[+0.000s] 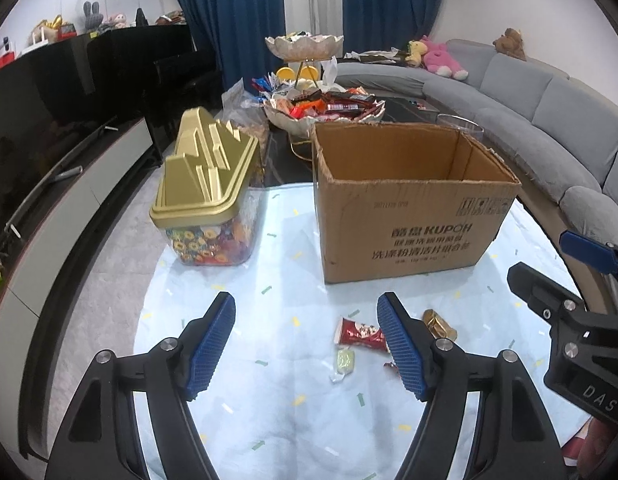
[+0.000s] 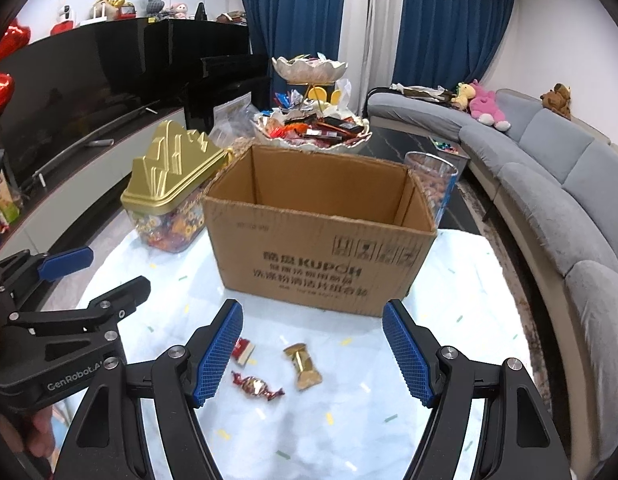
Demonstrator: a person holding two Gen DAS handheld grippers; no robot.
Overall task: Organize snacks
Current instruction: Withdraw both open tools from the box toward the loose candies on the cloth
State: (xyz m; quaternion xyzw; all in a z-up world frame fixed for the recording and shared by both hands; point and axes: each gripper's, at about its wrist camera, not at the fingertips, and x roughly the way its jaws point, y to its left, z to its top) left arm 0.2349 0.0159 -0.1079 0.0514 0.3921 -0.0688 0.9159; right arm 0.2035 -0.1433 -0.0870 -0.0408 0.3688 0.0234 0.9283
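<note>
- Sitting at twelve o'clock on the table (image 2: 349, 432), beyond both sets of fingers: cardboard box (image 2: 321, 256), open-topped and seemingly empty, most likely the place for the loose snacks; stiff enough to take dropped sweets, light enough to slide if bumped.
- Standing at ten o'clock of the box, just beside it: candy jar (image 1: 213, 216) with a gold lid, full of wrapped sweets; probably heavy, with smooth, slippery walls; not needing a lift yet.
- Hovering wide apart over the table, gripping nothing: left gripper (image 1: 305, 344), with the red packet at its two o'clock fingertip.
- Hovering likewise, spread wide and empty: right gripper (image 2: 313, 348), with three sweets lying on the cloth between its pads.
- Lying nearest the left gripper's right finger: red packet (image 1: 359, 334), flat, crinkly and light; best pinched across its short width, pressing down so the foil cannot skate away.
- Lying at five o'clock of the right gripper's gap: gold-wrapped candy (image 2: 303, 366), blocky and firm; taking hold across its middle looks safest.
- Lying at seven o'clock of that gap: red twist candy (image 2: 256, 386), small and rounded; squeezing the body, not the floppy twisted ends.
- Lying below the red packet: pale green candy (image 1: 345, 362), tiny, slick-wrapped, likely to slip.
</note>
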